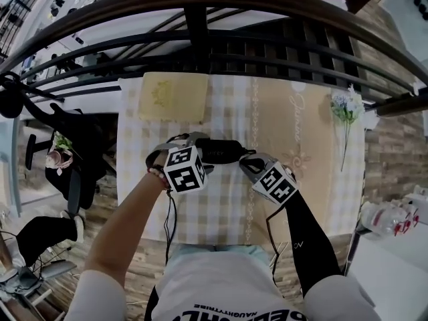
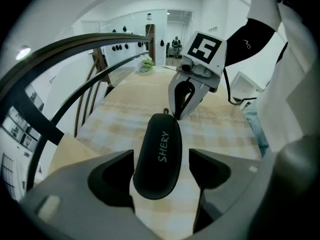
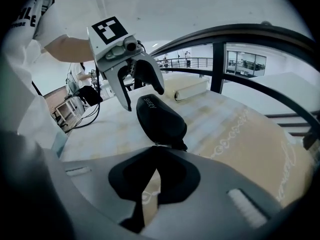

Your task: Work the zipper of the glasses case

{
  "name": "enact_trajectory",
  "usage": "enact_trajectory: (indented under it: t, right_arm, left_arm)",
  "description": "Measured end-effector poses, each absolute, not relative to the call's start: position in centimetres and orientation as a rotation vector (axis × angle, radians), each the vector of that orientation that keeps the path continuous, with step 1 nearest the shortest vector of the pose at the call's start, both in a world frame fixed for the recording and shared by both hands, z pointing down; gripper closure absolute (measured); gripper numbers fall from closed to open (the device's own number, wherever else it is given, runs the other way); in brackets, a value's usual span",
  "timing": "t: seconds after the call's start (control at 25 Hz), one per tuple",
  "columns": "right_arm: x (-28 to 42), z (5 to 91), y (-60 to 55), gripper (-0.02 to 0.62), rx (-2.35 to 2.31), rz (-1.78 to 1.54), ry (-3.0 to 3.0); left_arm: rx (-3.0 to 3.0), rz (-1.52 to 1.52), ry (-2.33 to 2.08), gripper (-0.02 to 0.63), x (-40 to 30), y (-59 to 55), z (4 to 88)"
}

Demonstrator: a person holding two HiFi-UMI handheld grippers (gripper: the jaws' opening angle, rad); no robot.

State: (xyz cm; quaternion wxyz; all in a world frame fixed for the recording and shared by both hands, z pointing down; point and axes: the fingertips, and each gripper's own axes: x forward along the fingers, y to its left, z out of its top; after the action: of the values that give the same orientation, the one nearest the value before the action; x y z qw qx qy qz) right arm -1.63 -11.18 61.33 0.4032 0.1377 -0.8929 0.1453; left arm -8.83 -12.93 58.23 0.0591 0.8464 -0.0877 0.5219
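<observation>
Since our right hand-held gripper (image 3: 156, 151) is pinched shut on the zipper pull (image 3: 177, 145) of the glasses case (image 3: 160, 119) on the table (image 1: 221, 206), we should close our open left hand-held gripper (image 2: 161, 154) astride it before pulling.

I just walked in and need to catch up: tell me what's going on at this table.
A person with a handheld gripper in each hand is handling a black glasses case that lies on a checked tablecloth. The left gripper is open, its jaws standing either side of the case. The right gripper is shut, its tips at the case's end by the zipper pull; whether it pinches the pull is unclear.
</observation>
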Motion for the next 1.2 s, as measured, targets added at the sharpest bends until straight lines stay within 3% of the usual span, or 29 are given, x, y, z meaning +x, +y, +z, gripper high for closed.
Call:
enact_trajectory:
  t: [0.24, 0.44, 0.76, 1.0, 1.12, 1.2]
  right_arm:
    - [-1.8, 61.1, -10.6, 0.566, 0.311, 0.388, -2.269]
    - [-0.5, 60.9, -12.2, 0.566, 0.416, 0.427, -2.282]
    - [1.2, 61.4, -13.5, 0.566, 0.486, 0.468, -2.27]
    - [1.1, 61.6, -13.5, 0.566, 0.471, 0.464, -2.278]
    - [1.1, 61.6, -13.5, 0.566, 0.467, 0.458, -2.279]
    - [1.1, 61.8, -13.4, 0.566, 0.467, 0.46, -2.276]
  left_arm:
    - [2.444, 1.783, -0.079, 0.23, -11.2, -12.6, 61.2]
    - [2.355, 1.749, -0.01, 0.27, -11.2, -10.0, 61.2]
    - [2.338, 1.516, 0.128, 0.288, -6.5, -2.1, 60.3]
    - [2.408, 1.267, -0.126, 0.293, -5.7, -5.1, 57.0]
    - [2.491, 1.157, -0.358, 0.369, -4.3, -8.3, 54.6]
    - [2.528, 1.129, -0.473, 0.515, -3.2, -9.6, 53.9]
